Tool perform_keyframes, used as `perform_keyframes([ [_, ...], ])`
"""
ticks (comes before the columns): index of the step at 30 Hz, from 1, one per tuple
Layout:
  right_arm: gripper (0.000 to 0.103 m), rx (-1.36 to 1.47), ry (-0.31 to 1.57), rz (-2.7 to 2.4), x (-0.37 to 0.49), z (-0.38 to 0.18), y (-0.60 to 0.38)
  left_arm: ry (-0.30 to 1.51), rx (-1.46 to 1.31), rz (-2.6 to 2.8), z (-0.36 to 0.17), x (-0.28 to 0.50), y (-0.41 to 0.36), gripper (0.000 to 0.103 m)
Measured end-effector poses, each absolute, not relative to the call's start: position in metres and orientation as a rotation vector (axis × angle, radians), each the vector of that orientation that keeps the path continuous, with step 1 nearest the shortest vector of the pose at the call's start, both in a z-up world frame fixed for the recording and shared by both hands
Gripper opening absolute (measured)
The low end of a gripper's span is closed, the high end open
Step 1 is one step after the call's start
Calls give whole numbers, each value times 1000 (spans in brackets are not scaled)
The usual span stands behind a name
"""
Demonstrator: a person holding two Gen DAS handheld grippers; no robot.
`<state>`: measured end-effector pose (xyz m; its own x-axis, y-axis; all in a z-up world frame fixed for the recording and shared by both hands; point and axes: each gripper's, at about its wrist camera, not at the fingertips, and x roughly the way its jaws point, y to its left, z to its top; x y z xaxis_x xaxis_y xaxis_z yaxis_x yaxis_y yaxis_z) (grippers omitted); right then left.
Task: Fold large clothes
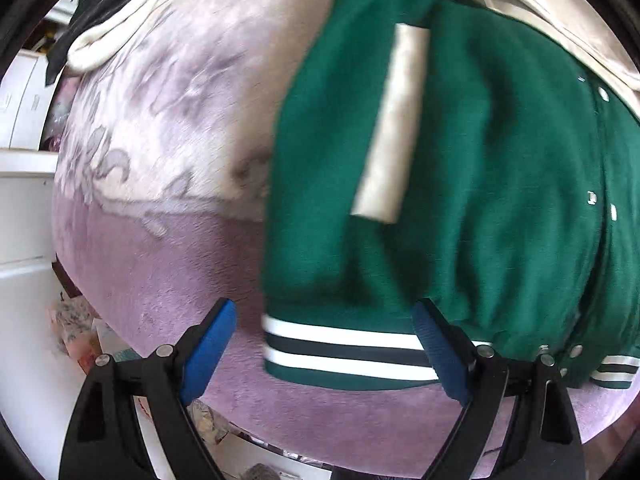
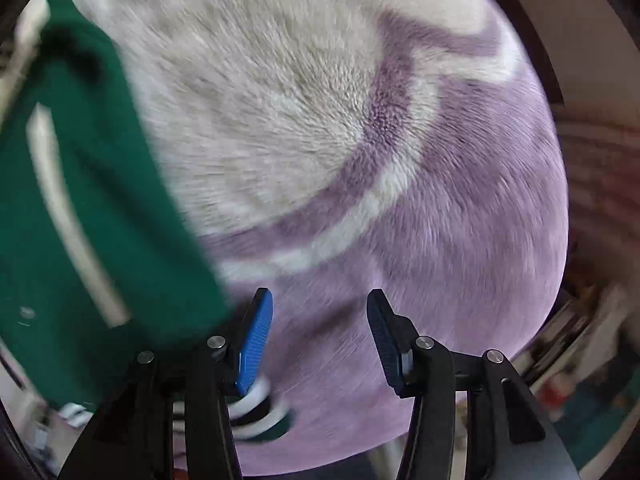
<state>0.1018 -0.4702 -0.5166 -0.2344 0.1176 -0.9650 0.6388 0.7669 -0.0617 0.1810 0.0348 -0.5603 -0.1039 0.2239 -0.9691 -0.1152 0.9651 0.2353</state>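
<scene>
1. Left wrist view, far left: white furniture (image 1: 24, 184) stands beside the bed, and a cream and black garment (image 1: 108, 20) lies at the far edge of the lilac floral blanket (image 1: 168, 128).
2. The left gripper (image 1: 324, 350) is spread wide with nothing between its blue pads (image 1: 210, 354); it hangs over the striped hem (image 1: 344, 354).
3. The green varsity jacket (image 1: 500, 168) lies flat on the blanket, cream pocket trim (image 1: 394, 128) up, snaps at the right edge.
4. Right wrist view: the jacket (image 2: 80, 200) lies left.
5. The right gripper (image 2: 320, 340) is partly open and empty over the blanket (image 2: 460, 240); the hem (image 2: 256, 408) lies under its left pad.
</scene>
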Motion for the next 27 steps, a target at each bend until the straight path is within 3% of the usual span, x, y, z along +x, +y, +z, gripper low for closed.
perform_keyframes([
  [4,53,621,1703,-371,118,-476,-401,1615,62,341,-570,197,60,91],
  [13,53,586,1700,-201,190,-508,-294,1389,200,337,-590,363,65,91],
  [16,53,603,1679,-221,198,-510,-287,1433,233,352,-620,403,83,103],
  [21,53,611,1677,-216,184,-502,-289,1442,148,297,-611,397,102,103],
  [27,53,634,1758,-97,164,-517,-254,1379,245,281,-563,307,88,103],
])
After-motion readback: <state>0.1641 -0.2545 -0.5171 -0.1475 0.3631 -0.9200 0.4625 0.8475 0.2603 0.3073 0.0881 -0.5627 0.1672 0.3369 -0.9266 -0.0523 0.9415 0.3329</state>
